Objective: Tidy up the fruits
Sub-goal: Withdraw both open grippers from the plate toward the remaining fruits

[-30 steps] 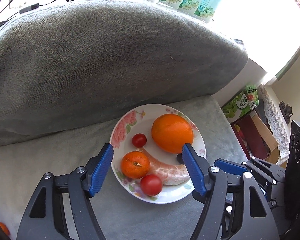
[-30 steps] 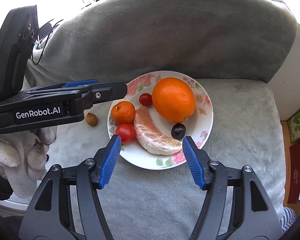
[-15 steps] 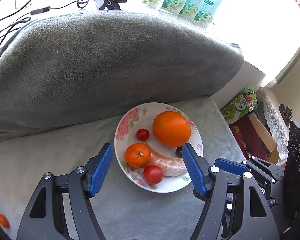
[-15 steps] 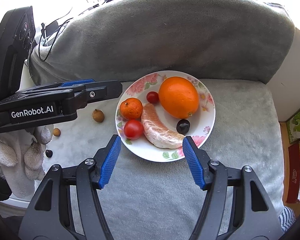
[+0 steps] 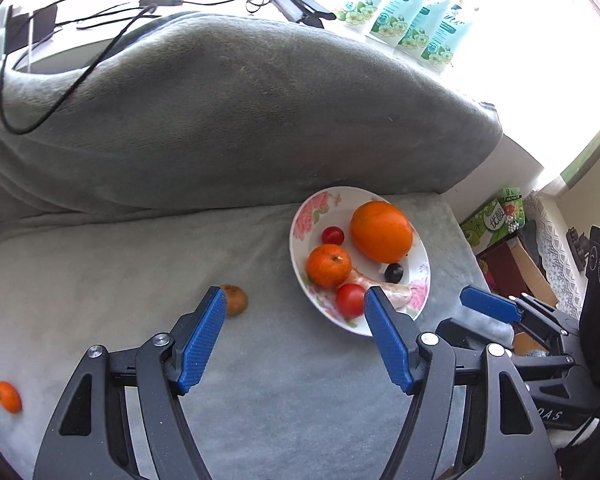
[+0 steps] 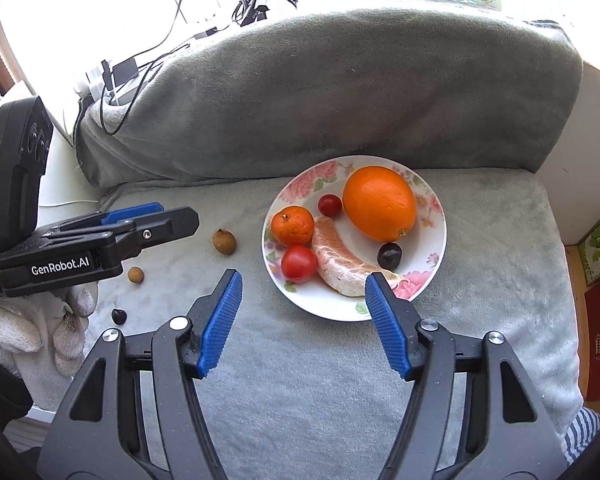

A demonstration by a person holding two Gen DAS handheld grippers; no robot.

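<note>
Plate [image 6: 432, 240] already loaded with big orange [image 6: 379, 203] and more; both grippers [image 5: 292, 336] [image 6: 302, 316] gape empty, brown longan [image 6: 224, 241] and other strays left on the blanket.

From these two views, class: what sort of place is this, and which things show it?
Probably a home living room or bedroom by a window: a grey plush cushion covered in fleece, a floral plate of fruit on the seat, and tissue packs on the bright sill.
</note>
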